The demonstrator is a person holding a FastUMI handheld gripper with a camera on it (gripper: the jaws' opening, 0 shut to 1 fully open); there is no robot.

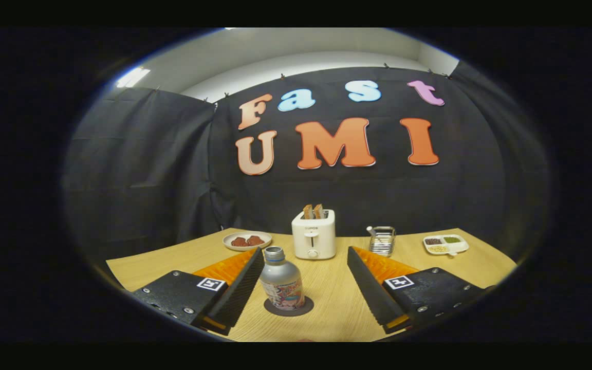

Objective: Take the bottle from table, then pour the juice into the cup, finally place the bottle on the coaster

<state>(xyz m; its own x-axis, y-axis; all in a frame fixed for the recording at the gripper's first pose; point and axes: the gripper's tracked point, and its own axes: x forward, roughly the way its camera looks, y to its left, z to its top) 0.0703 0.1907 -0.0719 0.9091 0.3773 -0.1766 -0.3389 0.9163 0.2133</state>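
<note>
Setting: a staged recording booth dressed as a breakfast table, not a lived-in kitchen.
Walls: black cloth (147, 169) hung in panels, clipped along the top edge, with a plain pale wall and ceiling (296, 56) visible above it.
Surface: a light wood-grain tabletop (337, 288) set against the cloth.
Kitchen props, ranged along the far side: a white two-slot toaster (314, 234) with toast (313, 211) standing in the slots; a round plate (247, 240) of reddish-brown food; a clear glass container (382, 240) with a utensil in it; a white divided dish (446, 244) holding three sorts of dry grains or seeds.
</note>
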